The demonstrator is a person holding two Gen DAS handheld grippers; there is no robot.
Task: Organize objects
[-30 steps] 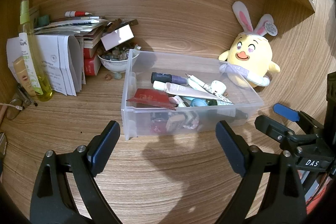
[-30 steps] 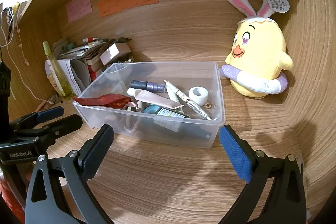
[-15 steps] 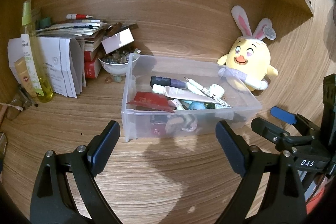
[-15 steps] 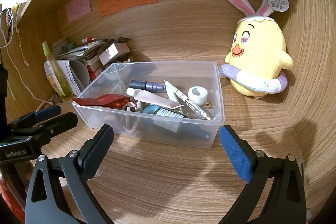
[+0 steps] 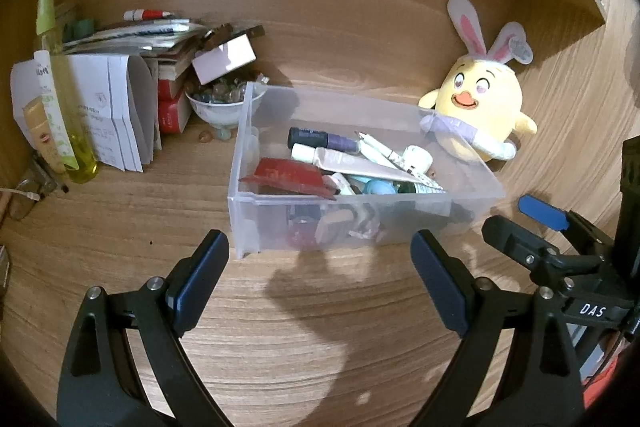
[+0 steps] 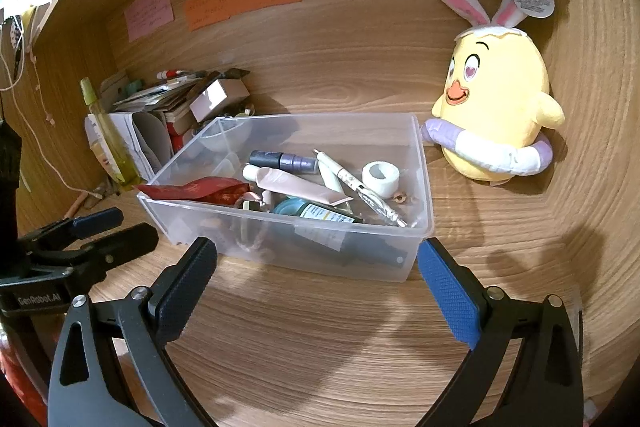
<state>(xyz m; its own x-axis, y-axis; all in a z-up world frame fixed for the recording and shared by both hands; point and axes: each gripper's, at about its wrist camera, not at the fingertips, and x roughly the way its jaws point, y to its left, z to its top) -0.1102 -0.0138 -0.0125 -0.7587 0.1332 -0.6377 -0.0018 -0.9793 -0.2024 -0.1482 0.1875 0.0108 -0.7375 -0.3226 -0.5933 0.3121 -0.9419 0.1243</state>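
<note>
Clear plastic bin (image 5: 362, 223) sits on the wooden desk (image 5: 280, 327), holding tubes, a pen and a tape roll (image 6: 382, 178). Left gripper (image 5: 320, 279) and right gripper (image 6: 316, 281) hover just before it, both spread wide, empty.

From my remote seat, warm indoor light falls from above and behind, throwing soft gripper shadows across the wooden desk (image 5: 304, 307) toward the clear bin (image 6: 416, 251). Both fisheye views bow the wood grain hard and blacken at the corners; daylight glares in the upper corners.
</note>
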